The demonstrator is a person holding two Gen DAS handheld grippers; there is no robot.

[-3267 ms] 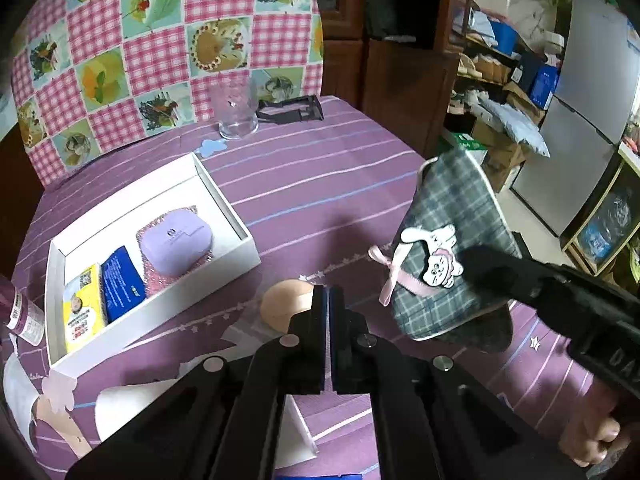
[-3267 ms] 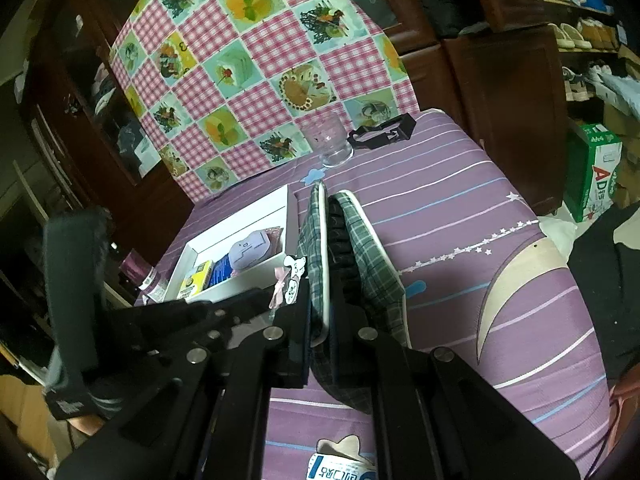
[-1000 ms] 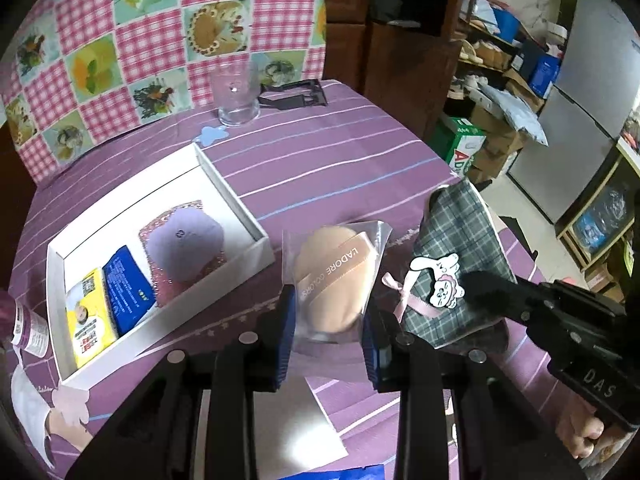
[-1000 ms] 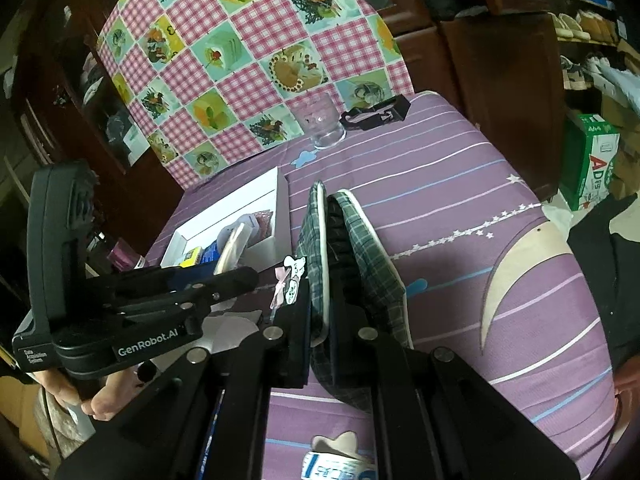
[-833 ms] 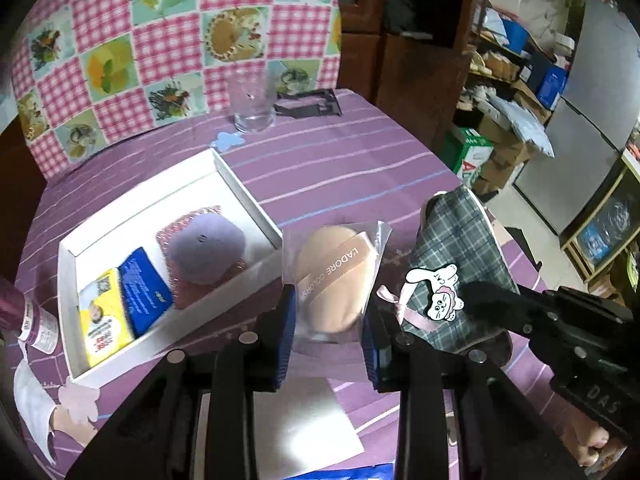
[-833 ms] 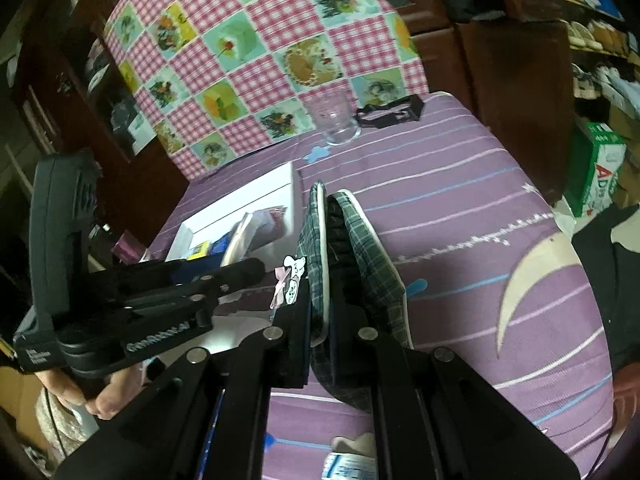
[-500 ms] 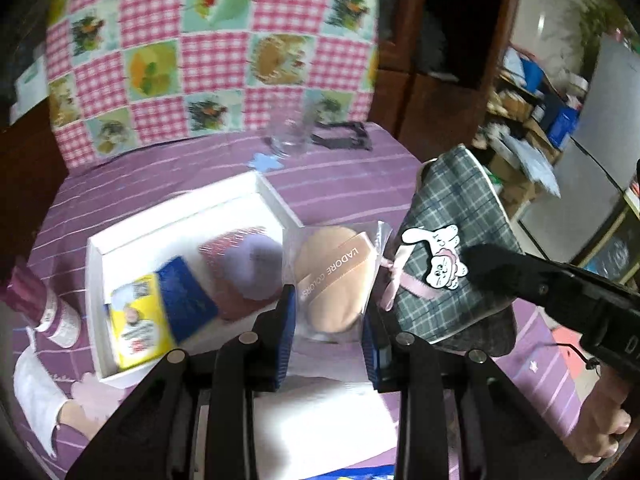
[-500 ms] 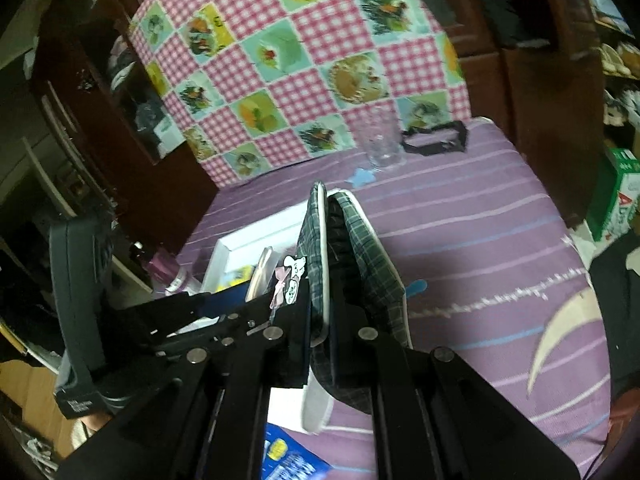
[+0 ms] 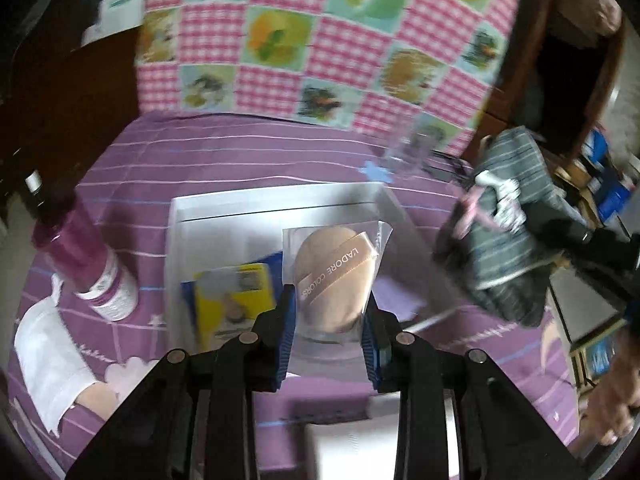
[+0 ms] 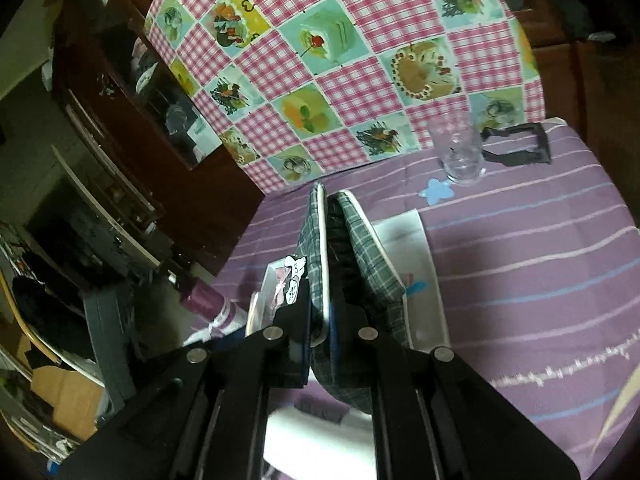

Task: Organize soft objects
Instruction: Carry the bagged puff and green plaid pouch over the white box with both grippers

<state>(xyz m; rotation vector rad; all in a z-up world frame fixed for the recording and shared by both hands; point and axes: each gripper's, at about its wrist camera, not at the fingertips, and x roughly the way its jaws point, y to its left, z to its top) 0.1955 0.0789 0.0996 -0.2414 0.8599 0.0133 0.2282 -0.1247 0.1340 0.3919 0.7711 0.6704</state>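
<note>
In the left wrist view, the left gripper point(image 9: 329, 320) is clamped on a clear sachet holding a beige powder puff point(image 9: 334, 276). The puff's long axis runs straight out along the fingers, and it hangs directly over the white box point(image 9: 276, 204), above the middle of the floor, with a blue-and-yellow packet point(image 9: 232, 300) lying in the box to the puff's left. To the right of the box, the right gripper carries the plaid pouch point(image 9: 504, 240) in the air, so the left hand looks the nearer to a drop. In the right wrist view, the right gripper point(image 10: 326, 328) is pinched tight on the pouch's white-piped rim, the pouch point(image 10: 360, 256) pointing away along the fingers, over the box's point(image 10: 408, 224) near side.
</note>
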